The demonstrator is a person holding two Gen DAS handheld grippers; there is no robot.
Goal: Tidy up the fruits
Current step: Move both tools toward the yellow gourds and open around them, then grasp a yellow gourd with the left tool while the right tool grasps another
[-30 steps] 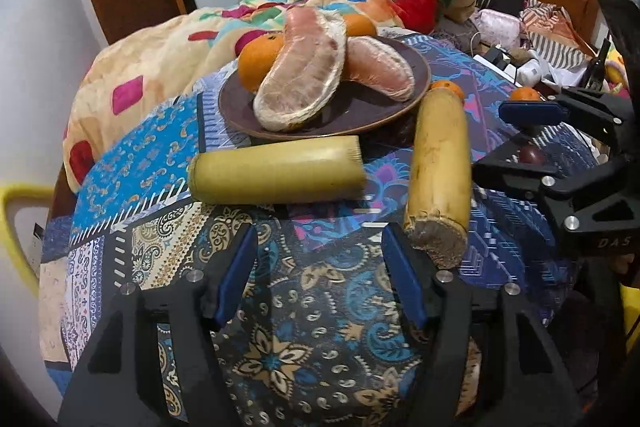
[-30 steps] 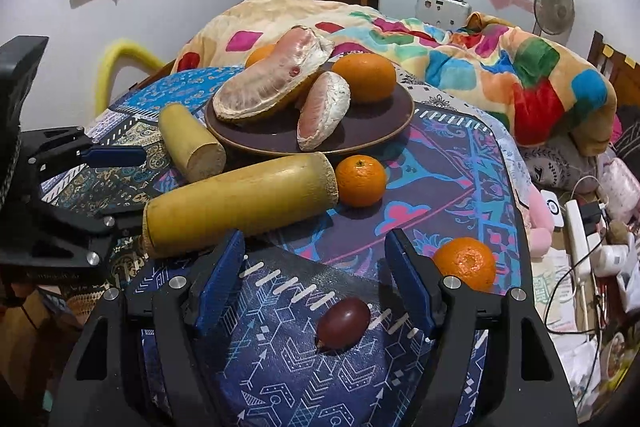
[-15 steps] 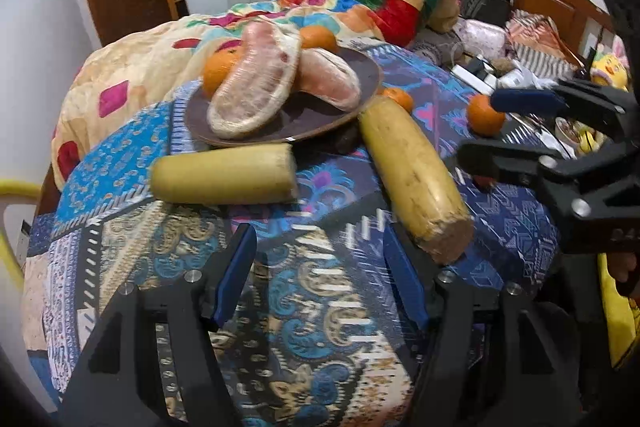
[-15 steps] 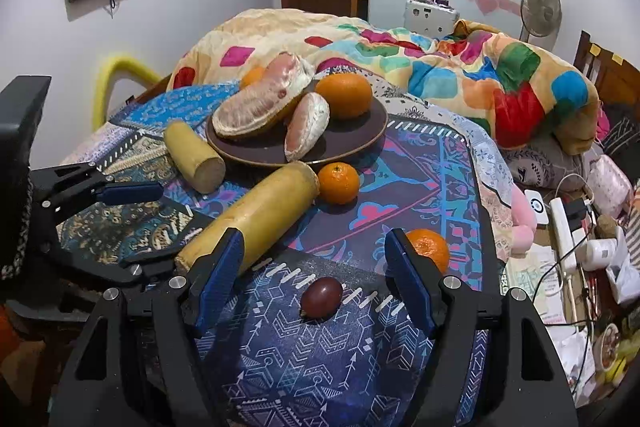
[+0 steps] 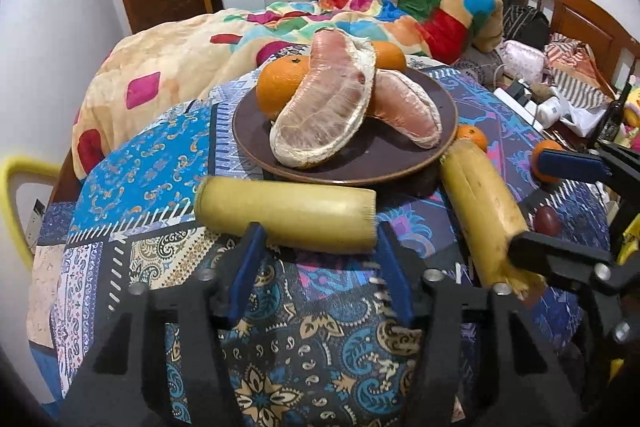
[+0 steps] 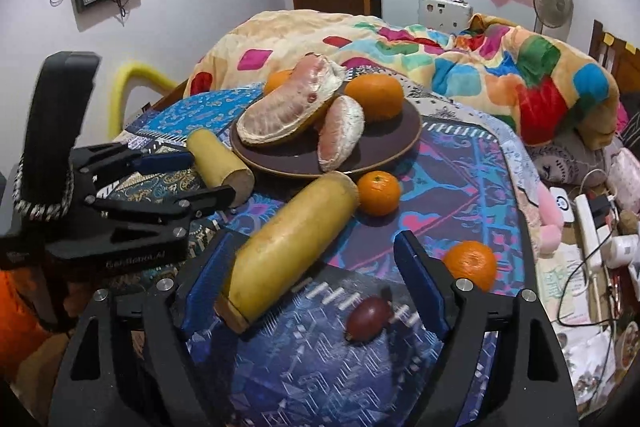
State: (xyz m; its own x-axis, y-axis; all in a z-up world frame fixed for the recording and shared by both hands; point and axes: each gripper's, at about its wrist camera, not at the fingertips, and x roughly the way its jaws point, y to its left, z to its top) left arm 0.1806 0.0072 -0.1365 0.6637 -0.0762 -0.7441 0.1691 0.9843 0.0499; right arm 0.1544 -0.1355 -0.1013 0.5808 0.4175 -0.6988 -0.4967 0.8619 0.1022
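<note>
A brown plate (image 5: 400,163) (image 6: 392,143) holds two peeled pomelo pieces (image 5: 332,107) (image 6: 288,107) and two oranges (image 5: 280,87) (image 6: 374,95). Two yellow sugarcane pieces lie on the patterned cloth: a short one (image 5: 288,215) (image 6: 218,163) and a long one (image 5: 484,215) (image 6: 288,243). My left gripper (image 5: 318,247) is open, its fingertips at the short piece. My right gripper (image 6: 316,275) is open, with the long piece's near end and a dark red fruit (image 6: 368,317) between its fingers. Loose tangerines (image 6: 378,193) (image 6: 472,263) lie on the cloth.
The fruit sits on a round table under patterned cloth (image 5: 132,187) (image 6: 460,171). A colourful blanket (image 6: 480,67) lies on the bed behind. A power strip and clutter (image 6: 592,223) lie at the right. A yellow chair frame (image 5: 12,195) stands at the left.
Both grippers have moved forward. The left one has closed in on the short sugarcane piece; the right one now has the long piece's end between its fingers.
</note>
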